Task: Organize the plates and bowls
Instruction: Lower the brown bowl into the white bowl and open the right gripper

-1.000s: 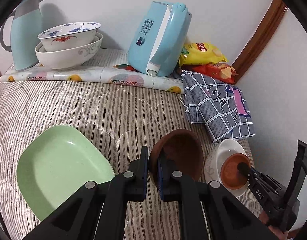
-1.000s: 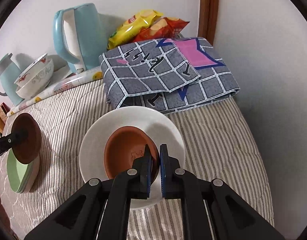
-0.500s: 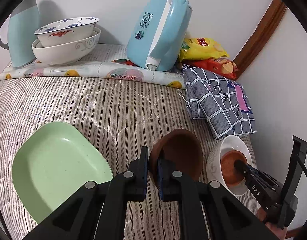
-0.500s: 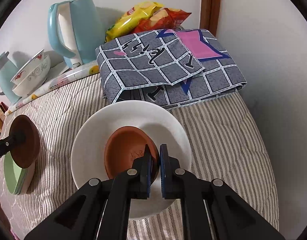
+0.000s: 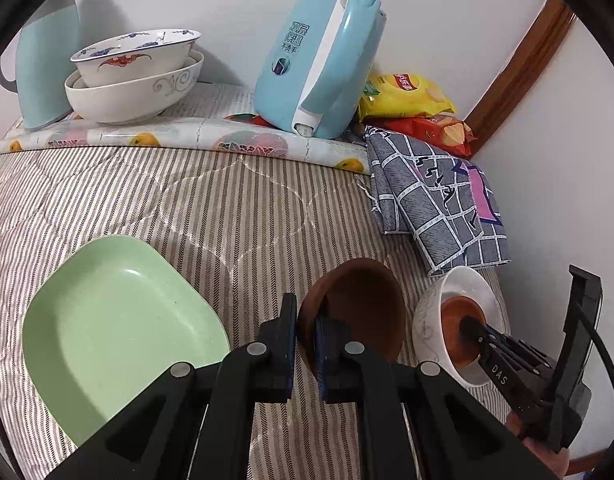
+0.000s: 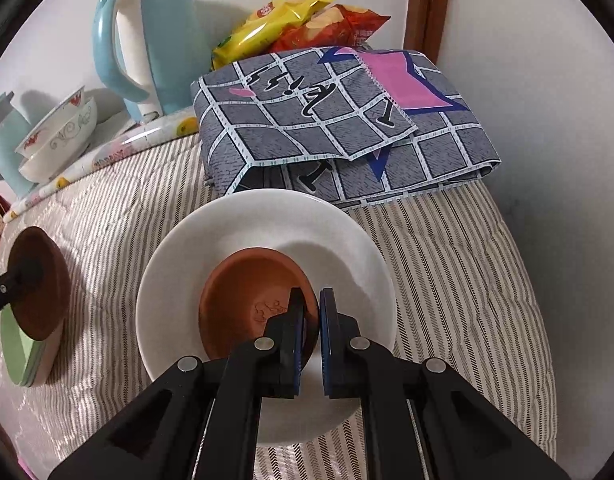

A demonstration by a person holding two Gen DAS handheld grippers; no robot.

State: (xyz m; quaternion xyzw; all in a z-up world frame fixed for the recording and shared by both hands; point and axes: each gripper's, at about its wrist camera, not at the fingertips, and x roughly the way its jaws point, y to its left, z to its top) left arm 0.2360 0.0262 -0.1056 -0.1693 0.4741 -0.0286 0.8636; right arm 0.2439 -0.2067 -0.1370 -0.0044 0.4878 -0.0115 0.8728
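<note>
Striped bedding (image 5: 235,216) holds stacked bowls (image 5: 135,76) behind; my left gripper (image 5: 305,344) clamps one brown dish (image 5: 359,308), right gripper (image 6: 311,320) another brown saucer (image 6: 247,300) inside the white bowl (image 6: 243,232), green plate (image 5: 115,320) waiting.

We list, at the back against the wall, a light blue electric kettle (image 5: 319,64) leaning on a rolled fruit-print sheet (image 5: 179,136); a pale blue jug (image 5: 45,76) at far left; yellow (image 5: 403,96) and red (image 5: 431,130) crisp bags in the corner; a folded grey checked cloth (image 6: 339,128) on the striped quilt (image 5: 207,208).
</note>
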